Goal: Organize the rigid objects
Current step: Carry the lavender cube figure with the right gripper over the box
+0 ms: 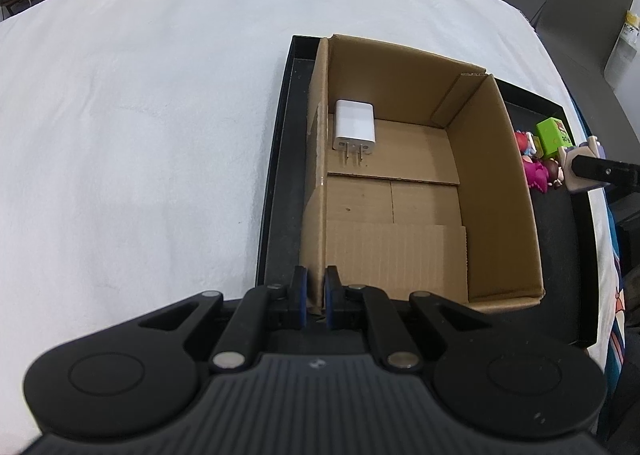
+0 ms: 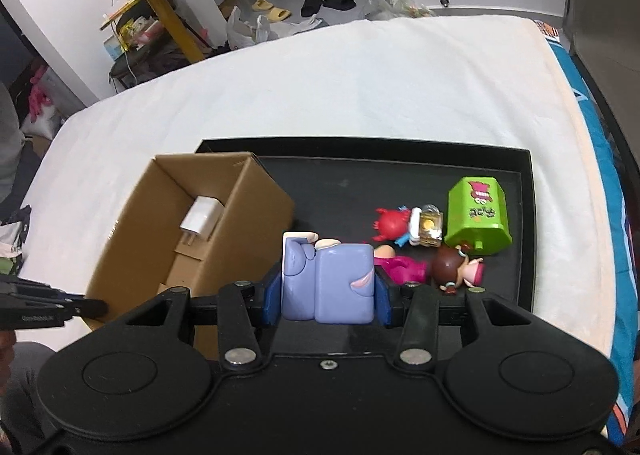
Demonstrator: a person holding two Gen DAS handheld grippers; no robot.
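My left gripper (image 1: 317, 297) is shut on the near left wall of an open cardboard box (image 1: 496, 183), which stands in a black tray (image 1: 280, 159). A white wall charger (image 1: 354, 127) lies inside the box at its far left. My right gripper (image 2: 326, 287) is shut on a lavender block-shaped toy figure (image 2: 326, 279), held above the tray (image 2: 360, 171) just right of the box (image 2: 256, 207). The charger also shows in the right wrist view (image 2: 202, 217). The right gripper with its toy appears in the left wrist view (image 1: 580, 169).
In the tray right of the box lie a green toy container (image 2: 478, 217), a red figure (image 2: 390, 225), a small clear-and-gold piece (image 2: 429, 229), a magenta figure (image 2: 404, 269) and a brown-haired doll (image 2: 456, 269). The tray rests on a white cloth surface (image 1: 140, 115). The room's floor clutter lies beyond.
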